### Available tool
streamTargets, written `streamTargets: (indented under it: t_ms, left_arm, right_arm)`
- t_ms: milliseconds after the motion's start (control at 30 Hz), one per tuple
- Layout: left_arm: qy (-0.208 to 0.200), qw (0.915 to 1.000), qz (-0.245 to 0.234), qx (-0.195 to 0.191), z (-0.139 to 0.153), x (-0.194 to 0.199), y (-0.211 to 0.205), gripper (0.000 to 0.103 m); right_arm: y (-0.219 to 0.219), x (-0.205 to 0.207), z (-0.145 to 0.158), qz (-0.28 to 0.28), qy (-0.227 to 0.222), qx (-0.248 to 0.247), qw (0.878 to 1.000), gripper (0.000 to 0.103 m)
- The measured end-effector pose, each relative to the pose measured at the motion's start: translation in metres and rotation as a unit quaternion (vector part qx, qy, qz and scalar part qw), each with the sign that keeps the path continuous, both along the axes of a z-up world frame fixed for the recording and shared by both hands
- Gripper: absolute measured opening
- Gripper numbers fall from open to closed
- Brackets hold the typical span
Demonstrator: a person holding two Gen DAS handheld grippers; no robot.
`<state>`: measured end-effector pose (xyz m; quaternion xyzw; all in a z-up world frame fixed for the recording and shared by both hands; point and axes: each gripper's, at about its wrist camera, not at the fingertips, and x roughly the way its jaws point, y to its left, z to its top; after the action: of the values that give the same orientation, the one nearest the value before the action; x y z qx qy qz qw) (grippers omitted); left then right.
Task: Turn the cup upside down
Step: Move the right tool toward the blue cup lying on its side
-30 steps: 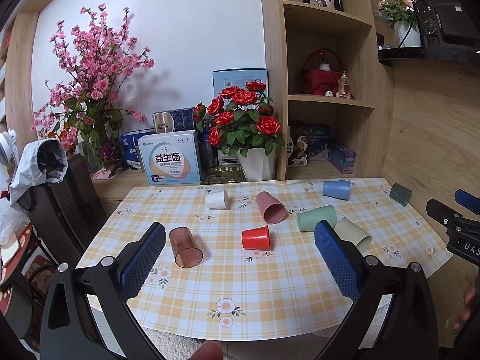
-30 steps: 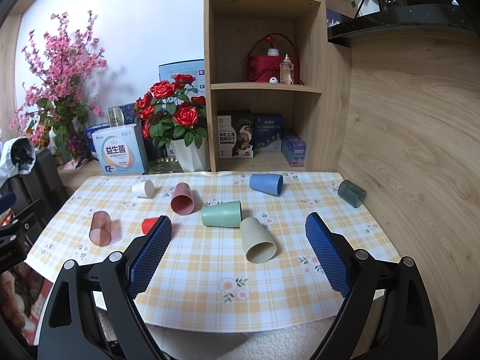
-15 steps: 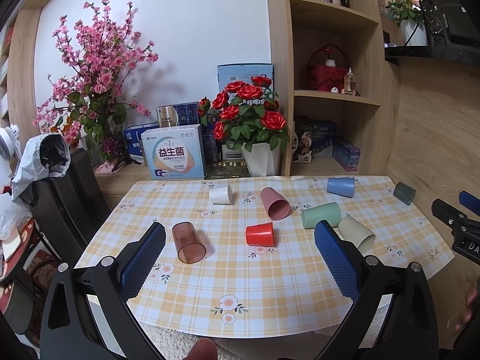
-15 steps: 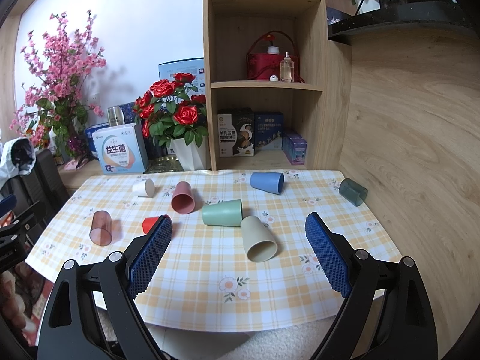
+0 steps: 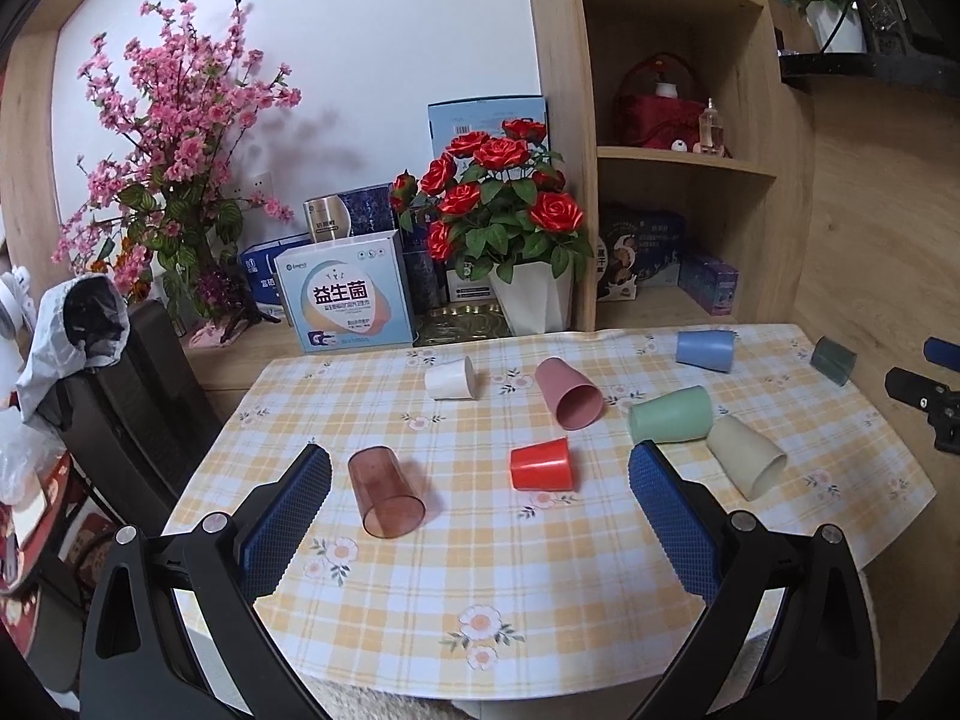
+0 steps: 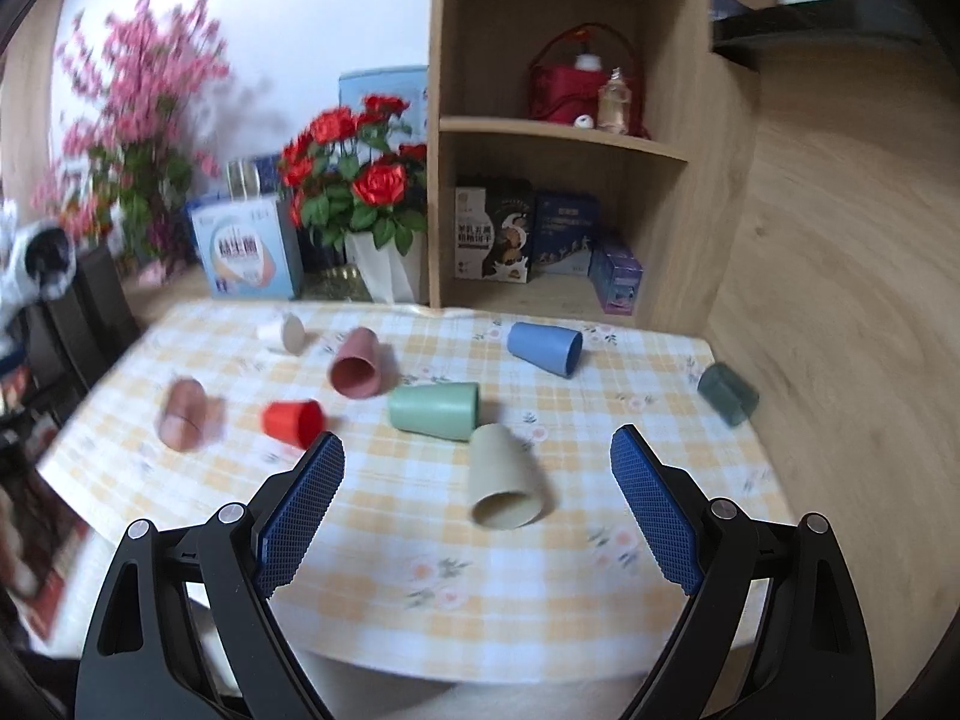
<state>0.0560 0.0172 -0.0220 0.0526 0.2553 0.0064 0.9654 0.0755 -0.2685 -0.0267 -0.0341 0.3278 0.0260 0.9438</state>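
Observation:
Several cups lie on their sides on a yellow checked table: a brown see-through cup, a red cup, a white cup, a pink cup, a green cup, a beige cup, a blue cup and a dark green cup. My left gripper is open and empty, above the table's near part, short of the red cup. My right gripper is open and empty, just short of the beige cup.
A white pot of red roses, boxes and pink blossoms stand behind the table. A wooden shelf unit is at the back right, a wooden wall on the right. A black chair is left of the table.
Both grippers have moved forward toward the table, so the cups look larger. The right wrist view is now blurred from fast motion and has turned toward the beige cup.

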Motion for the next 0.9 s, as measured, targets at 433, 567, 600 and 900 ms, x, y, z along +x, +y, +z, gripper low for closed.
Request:
streamTargets:
  t_ms: [433, 567, 600, 900]
  left_arm:
    - [0.009, 0.9993, 0.026, -0.023, -0.018, 0.095, 0.038, 0.097]
    - [0.014, 0.9989, 0.028, -0.036, -0.028, 0.117, 0.045, 0.097]
    - [0.014, 0.9988, 0.028, -0.037, -0.031, 0.121, 0.046, 0.097]
    - [0.047, 0.9953, 0.060, -0.059, -0.058, 0.159, 0.068, 0.097]
  right_arm:
    - [-0.073, 0.179, -0.084, 0.039, 0.156, -0.063, 0.985, 0.088]
    - [-0.082, 0.234, -0.104, 0.055, 0.166, -0.108, 0.979, 0.088]
    - [-0.080, 0.247, -0.109, 0.063, 0.164, -0.126, 0.976, 0.088]
    - [-0.049, 0.368, -0.164, 0.129, 0.219, -0.195, 0.947, 0.088]
